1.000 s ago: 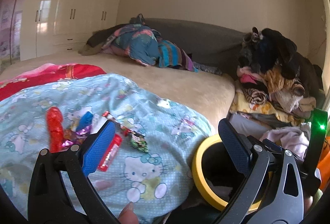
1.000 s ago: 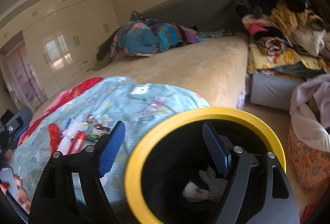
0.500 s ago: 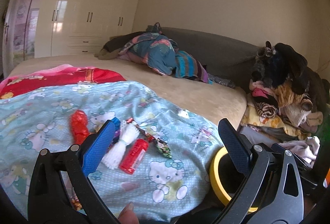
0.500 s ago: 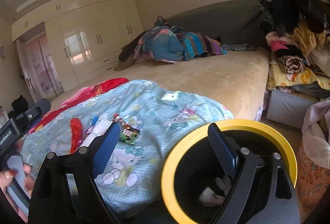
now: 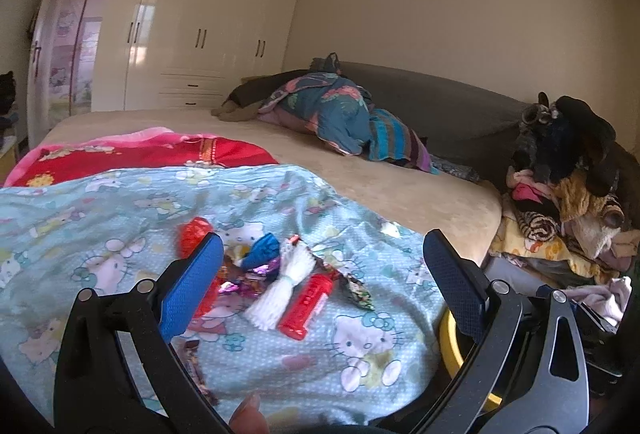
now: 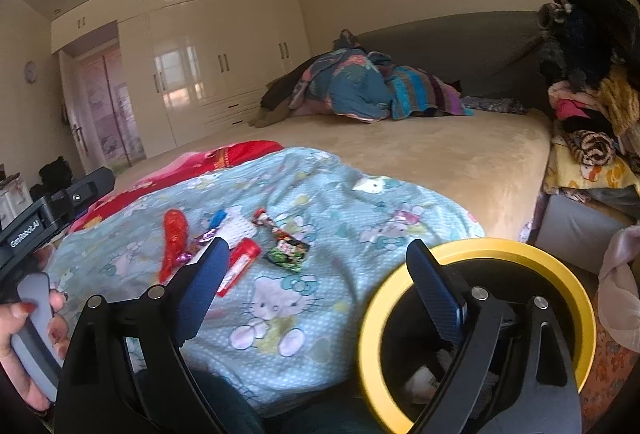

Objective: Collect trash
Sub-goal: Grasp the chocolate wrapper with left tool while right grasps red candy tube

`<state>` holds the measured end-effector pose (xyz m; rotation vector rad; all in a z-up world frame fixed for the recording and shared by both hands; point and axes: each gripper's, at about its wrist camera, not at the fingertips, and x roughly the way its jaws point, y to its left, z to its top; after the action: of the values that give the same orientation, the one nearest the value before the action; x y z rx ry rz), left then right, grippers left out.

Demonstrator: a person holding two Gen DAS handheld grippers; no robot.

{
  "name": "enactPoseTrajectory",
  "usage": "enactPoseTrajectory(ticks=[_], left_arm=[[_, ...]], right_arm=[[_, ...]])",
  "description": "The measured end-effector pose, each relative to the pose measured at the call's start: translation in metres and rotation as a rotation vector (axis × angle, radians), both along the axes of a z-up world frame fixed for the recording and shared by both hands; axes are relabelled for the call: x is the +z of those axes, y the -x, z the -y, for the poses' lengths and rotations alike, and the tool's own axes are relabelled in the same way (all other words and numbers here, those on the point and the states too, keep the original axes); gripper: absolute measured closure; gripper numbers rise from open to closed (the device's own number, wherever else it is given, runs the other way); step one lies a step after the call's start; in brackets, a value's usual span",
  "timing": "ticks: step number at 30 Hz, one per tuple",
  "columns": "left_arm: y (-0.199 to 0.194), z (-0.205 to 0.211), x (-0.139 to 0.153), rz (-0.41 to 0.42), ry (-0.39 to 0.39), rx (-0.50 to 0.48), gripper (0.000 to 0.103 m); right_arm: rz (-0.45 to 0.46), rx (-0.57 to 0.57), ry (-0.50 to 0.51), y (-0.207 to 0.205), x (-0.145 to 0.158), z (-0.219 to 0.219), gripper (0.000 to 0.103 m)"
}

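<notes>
Mid-collection, on the approach to a pick. Holding the left claw spread wide with nothing between its pads, aimed across the near part of the bed at a small heap of litter on the pale-blue cartoon-cat blanket. Holding the right claw just as wide and just as empty, off to the right, partly over the mouth of the yellow-rimmed bin beside the bed's near right corner. In the heap, left to right: a crinkled red wrapper, a blue wrapper, purple foil wrappers, a white fringed bundle, a red tube touching that bundle, and a dark printed wrapper farthest right. Something pale at the bottom of the bin, so probably partway through the job, with the whole heap left to clear. Next, judging by the aim: lowering the left claw onto one piece, likely the red tube or the white bundle as nearest its centre line, closing on that alone without pinching blanket cloth, then carrying it right to the bin. Worth guarding against: thin foil slipping from the pads, and dragging along neighbouring pieces packed so close together.
</notes>
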<state>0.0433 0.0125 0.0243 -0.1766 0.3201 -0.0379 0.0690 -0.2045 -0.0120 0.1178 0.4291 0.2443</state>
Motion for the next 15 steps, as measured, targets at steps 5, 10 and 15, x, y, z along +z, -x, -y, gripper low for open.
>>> enactPoseTrajectory(ticks=[5, 10, 15], left_arm=[[0.003, -0.015, -0.001, -0.002, 0.007, 0.034, 0.011], [0.006, -0.028, -0.003, -0.009, 0.01, 0.066, 0.011], [0.01, -0.043, -0.006, -0.016, 0.014, 0.101, 0.011]], right_arm=[[0.009, 0.053, 0.012, -0.003, 0.003, -0.02, 0.014], [0.004, 0.091, 0.016, -0.008, 0.005, -0.036, 0.013], [-0.002, 0.121, 0.026, -0.014, 0.004, -0.05, 0.013]])
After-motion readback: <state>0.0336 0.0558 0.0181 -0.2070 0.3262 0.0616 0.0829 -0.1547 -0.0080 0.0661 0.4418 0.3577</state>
